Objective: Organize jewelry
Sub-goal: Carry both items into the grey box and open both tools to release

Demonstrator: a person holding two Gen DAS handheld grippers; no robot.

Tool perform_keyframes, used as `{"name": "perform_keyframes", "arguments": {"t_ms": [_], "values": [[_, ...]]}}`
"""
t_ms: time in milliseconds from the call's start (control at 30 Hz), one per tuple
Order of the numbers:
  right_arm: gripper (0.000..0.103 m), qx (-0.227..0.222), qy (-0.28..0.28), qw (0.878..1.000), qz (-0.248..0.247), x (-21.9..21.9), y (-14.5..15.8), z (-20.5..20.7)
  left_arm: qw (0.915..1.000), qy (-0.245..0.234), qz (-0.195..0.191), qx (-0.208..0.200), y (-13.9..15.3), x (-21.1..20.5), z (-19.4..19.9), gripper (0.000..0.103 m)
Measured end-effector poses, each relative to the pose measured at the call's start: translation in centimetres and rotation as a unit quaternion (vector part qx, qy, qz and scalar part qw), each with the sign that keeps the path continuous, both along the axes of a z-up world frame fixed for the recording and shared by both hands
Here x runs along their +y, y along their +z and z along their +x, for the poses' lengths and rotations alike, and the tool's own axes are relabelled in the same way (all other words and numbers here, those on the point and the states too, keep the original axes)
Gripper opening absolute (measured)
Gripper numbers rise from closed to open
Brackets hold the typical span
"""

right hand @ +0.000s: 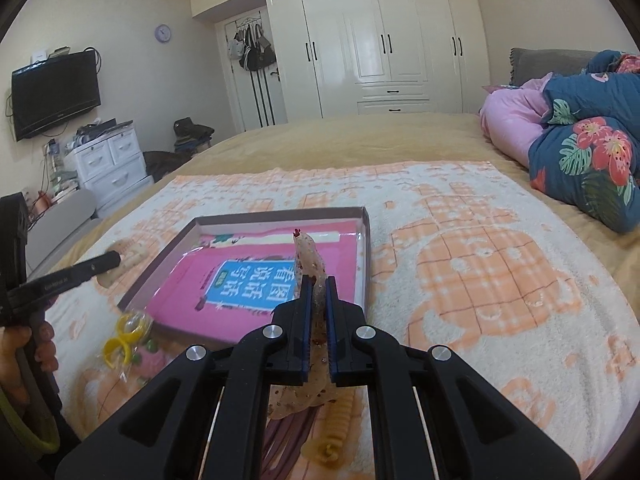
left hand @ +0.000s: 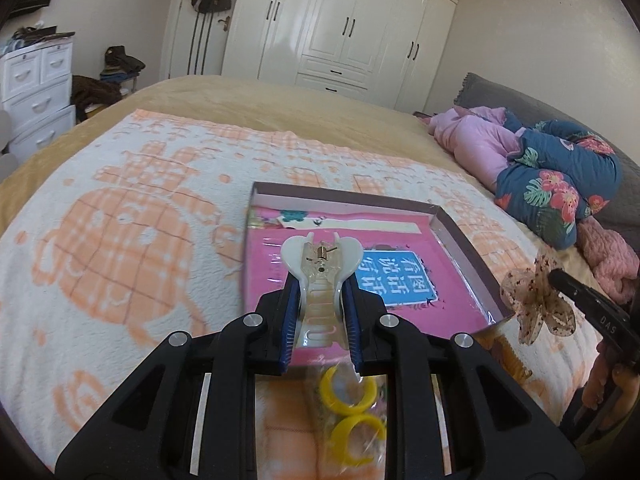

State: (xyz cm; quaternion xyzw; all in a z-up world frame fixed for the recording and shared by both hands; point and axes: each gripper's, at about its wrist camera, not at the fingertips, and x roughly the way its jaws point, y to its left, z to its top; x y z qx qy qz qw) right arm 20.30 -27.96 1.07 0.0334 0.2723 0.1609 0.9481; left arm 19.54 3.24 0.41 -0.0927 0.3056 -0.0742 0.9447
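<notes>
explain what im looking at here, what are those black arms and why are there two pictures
The black arms are no robot: a person holds a hand-operated claw in each hand, each with a wide-angle camera looking along its fingers. One picture comes from the left claw, the other from the right claw. The left is shut on a cream plastic hair clip; the right is shut on a sheer brown speckled fabric bow. Below lies an orange-and-white patterned towel spread on a bed, bearing a shallow cardboard box with a pink booklet inside, and a clear bag of yellow plastic rings.

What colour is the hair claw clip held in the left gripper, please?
Cream-white plastic hair claw clip with a clear centre; left wrist view shows it best.
</notes>
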Motion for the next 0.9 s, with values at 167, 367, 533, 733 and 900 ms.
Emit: {"name": "perform_keyframes", "arguments": {"t_ms": [167, 367, 533, 733, 900], "values": [[0.006, 0.004, 0.003, 1.0, 0.008, 0.4, 0.3, 1.9, 0.9999, -0.009, 0.013, 0.002, -0.6, -1.3, 1.4, 0.014], [0.006, 0.021, 0.018, 0.999, 0.027, 1.2, 0.2, 4.5, 0.9996, -0.018, 0.023, 0.007, -1.7, -1.8, 2.6, 0.014], [0.006, 0.039, 0.028, 0.998, 0.045, 2.5, -0.5, 6.3, 0.9993, -0.019, 0.023, 0.022, -2.8, -1.5, 3.4, 0.014], [0.006, 0.054, 0.043, 0.997, 0.04, 4.5, -1.7, 7.6, 0.999, -0.02, 0.022, 0.033, -3.7, -1.2, 3.9, 0.014], [0.007, 0.069, 0.036, 0.997, 0.022, 5.0, -2.9, 8.3, 0.9988, -0.018, 0.027, 0.036, -4.1, -1.1, 4.2, 0.014]]}}
